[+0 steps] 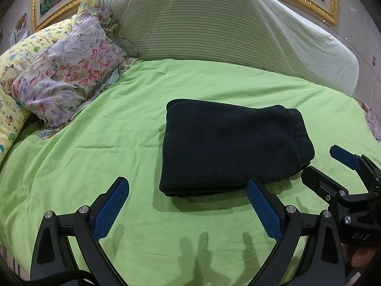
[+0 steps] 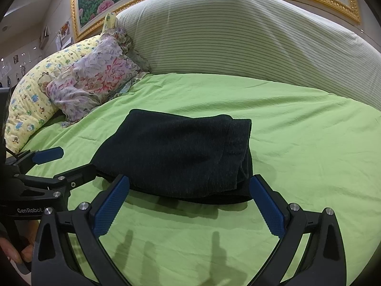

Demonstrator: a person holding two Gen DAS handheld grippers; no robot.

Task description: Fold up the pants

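Pants (image 1: pixel 228 147) are what I'm judging from behind both tongs. My left gripper (image 1: pixel 188 211) has its blue pads spread wide with nothing between them, hanging just short of the bundle's near edge; my right gripper (image 2: pixel 189 208) is spread the same way, also bare, its pads close to the near right corner without clearly touching. In the left view the right tool (image 1: pixel 343 166) sits just beside the bundle's right end.

Beyond the pads, the dark garment lies in a compact rectangle of stacked layers on the green sheet (image 1: pixel 95 143), near the middle of the bed, well apart from the floral pillow (image 1: pixel 71 71) and the striped bolster (image 1: pixel 226 23).

It looks thick, soft and knitted: light, floppy, not slippery. I judge the fold essentially done. If I tidy it, I'd pinch all layers at the near corners; catching only the top one would peel it open.
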